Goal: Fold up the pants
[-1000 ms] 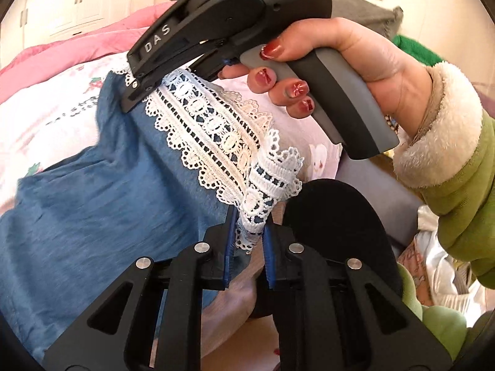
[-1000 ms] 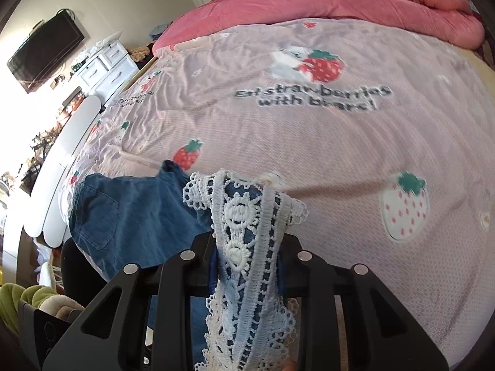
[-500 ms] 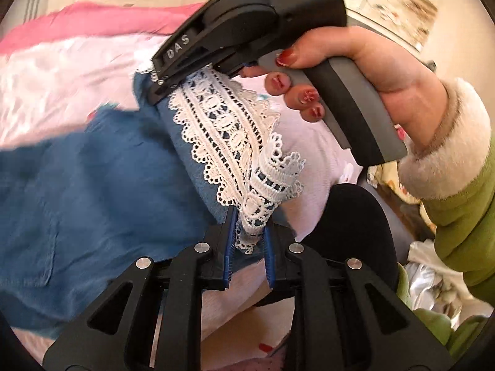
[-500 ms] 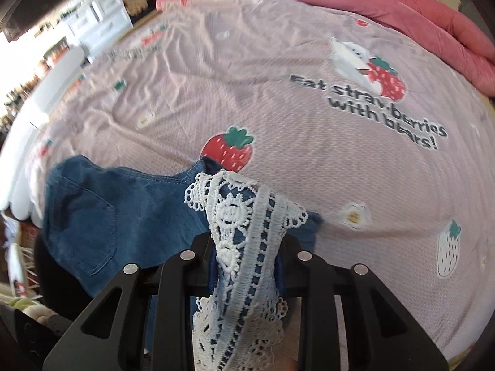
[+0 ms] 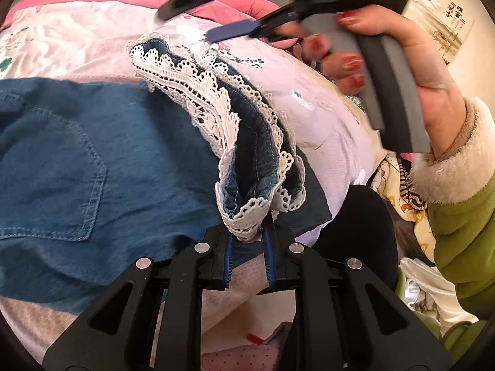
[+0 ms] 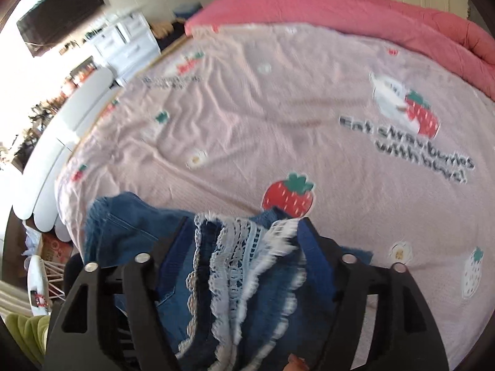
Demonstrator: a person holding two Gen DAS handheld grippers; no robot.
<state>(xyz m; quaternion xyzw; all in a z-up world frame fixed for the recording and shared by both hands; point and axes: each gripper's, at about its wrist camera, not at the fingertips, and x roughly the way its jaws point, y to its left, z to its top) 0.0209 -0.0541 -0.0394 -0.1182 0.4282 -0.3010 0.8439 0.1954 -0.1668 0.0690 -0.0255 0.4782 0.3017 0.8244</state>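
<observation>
One pair of denim pants (image 5: 92, 160) lies on the bed (image 6: 278, 117), its lace hem (image 5: 216, 114) bunched at the near edge, and its long axis runs from that hem away to the left, toward the back pocket. The left claw (image 5: 247, 247) pinches the hem's lower corner, its jaws nearly pressed together on the lace. The right claw (image 6: 247, 247) is spread wide, the lace hem lying loose between its jaws and not gripped. Count: one pair of pants, two claws, one hem corner held. I judge the left claw nearer the cloth for the next fold leftward.
</observation>
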